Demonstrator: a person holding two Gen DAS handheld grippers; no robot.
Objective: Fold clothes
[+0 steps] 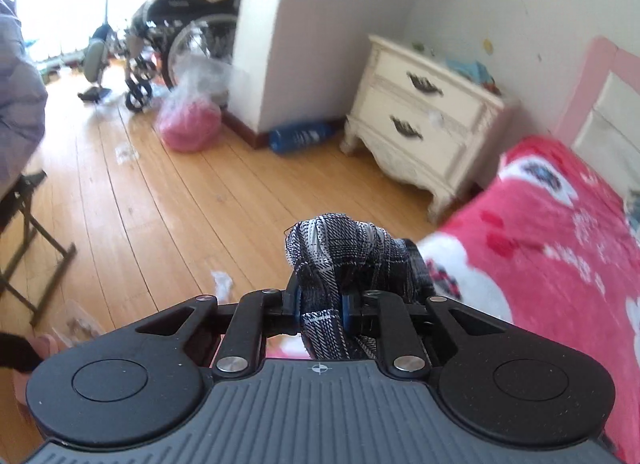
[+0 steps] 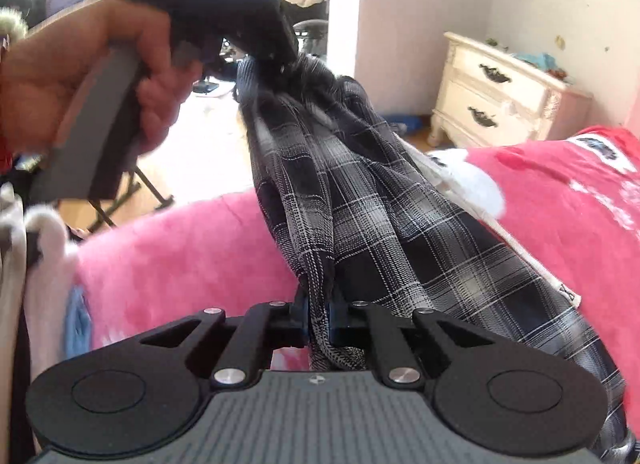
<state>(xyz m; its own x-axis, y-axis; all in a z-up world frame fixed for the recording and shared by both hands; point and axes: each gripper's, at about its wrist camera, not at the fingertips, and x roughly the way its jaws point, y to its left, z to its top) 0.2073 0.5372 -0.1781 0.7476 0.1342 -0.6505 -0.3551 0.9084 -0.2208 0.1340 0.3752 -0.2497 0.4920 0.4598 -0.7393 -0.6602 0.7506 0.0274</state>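
Note:
A black-and-white plaid garment (image 2: 360,204) stretches in bunched folds between both grippers above the pink bed blanket (image 2: 180,256). My right gripper (image 2: 319,320) is shut on one bunched end of it. In the right wrist view the other end runs up to my left gripper (image 2: 280,58), held by a hand (image 2: 80,76) at the upper left. In the left wrist view my left gripper (image 1: 320,304) is shut on a wad of the plaid garment (image 1: 340,248), which bulges past the fingertips over the wooden floor beside the bed (image 1: 540,264).
A cream nightstand (image 1: 424,116) stands against the wall by the bed's head. A blue bottle (image 1: 300,136), a pink plastic bag (image 1: 188,124) and a wheelchair (image 1: 180,32) are on the floor beyond. A folding stool (image 1: 28,232) is at the left. White clothing (image 2: 40,264) lies at the bed's left.

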